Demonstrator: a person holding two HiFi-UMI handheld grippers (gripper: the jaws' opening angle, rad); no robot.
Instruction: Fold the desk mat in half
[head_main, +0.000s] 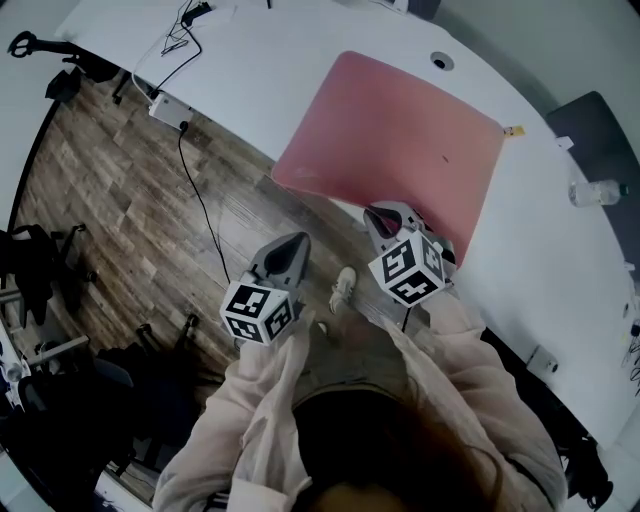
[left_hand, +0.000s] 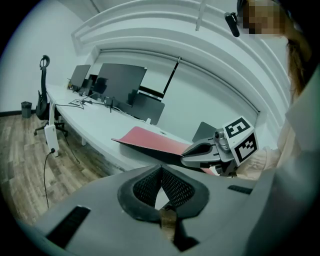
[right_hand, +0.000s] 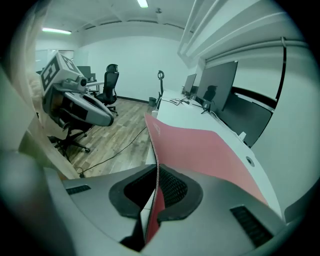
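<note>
A pink desk mat (head_main: 400, 140) lies flat on the white desk (head_main: 560, 270), and its near edge juts out past the desk's edge. My right gripper (head_main: 380, 215) is at that near edge, shut on the mat. In the right gripper view the mat (right_hand: 200, 145) runs thin and edge-on between the pressed pads (right_hand: 170, 187). My left gripper (head_main: 295, 243) hangs over the wooden floor, left of the mat and apart from it. Its tips (left_hand: 161, 169) meet with nothing between them. The left gripper view shows the mat (left_hand: 150, 139) with the right gripper (left_hand: 186, 156) at its corner.
A power strip (head_main: 168, 110) and cables trail off the desk's left end onto the floor (head_main: 120, 200). A bottle (head_main: 598, 192) and a dark pad (head_main: 590, 120) sit at the desk's right. Monitors (left_hand: 120, 82) line the desk's far side. An office chair (right_hand: 109, 82) stands further back.
</note>
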